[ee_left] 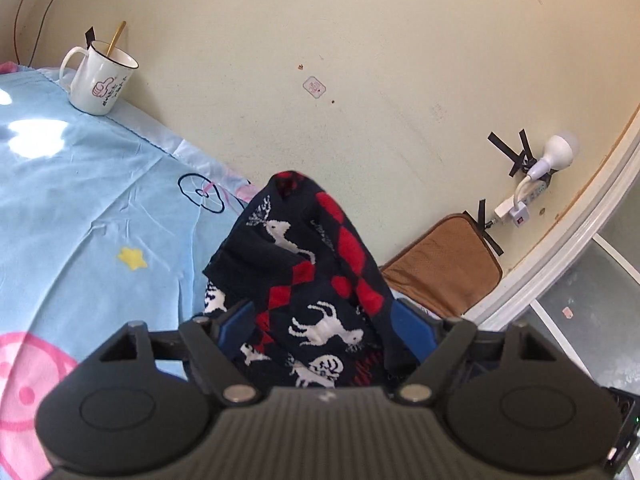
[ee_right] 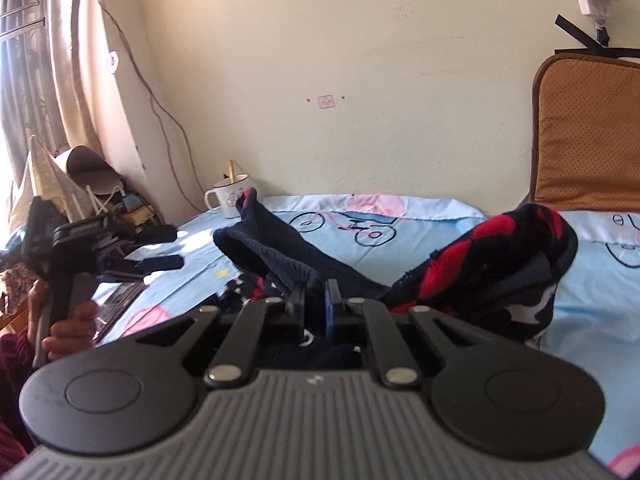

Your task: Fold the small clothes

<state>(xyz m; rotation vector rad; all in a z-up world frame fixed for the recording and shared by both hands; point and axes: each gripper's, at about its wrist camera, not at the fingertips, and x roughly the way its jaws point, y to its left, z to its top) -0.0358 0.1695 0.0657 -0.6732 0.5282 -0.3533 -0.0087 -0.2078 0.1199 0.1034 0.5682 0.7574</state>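
Note:
A navy knit garment [ee_left: 320, 264] with red diamonds and white reindeer lies heaped on the light blue bed sheet [ee_left: 80, 200]. In the left wrist view it rises in front of my left gripper [ee_left: 324, 320], whose blue pads [ee_left: 236, 320] stand wide apart. In the right wrist view the left gripper [ee_right: 176, 248] is at the left in a hand [ee_right: 68, 332], fingers spread and no cloth gripped. My right gripper [ee_right: 316, 292] is shut on the garment's ribbed dark edge. The rest of the garment [ee_right: 500, 264] bunches to the right and rises to a peak behind.
A white mug [ee_left: 100, 80] with a stick in it stands at the bed's far edge by the wall, mug [ee_right: 228, 198]. A brown cushion [ee_right: 588, 128] leans on the wall at the right. Clutter [ee_right: 80, 184] and a curtain [ee_right: 60, 60] fill the left. A power strip [ee_left: 528, 196] hangs on the wall.

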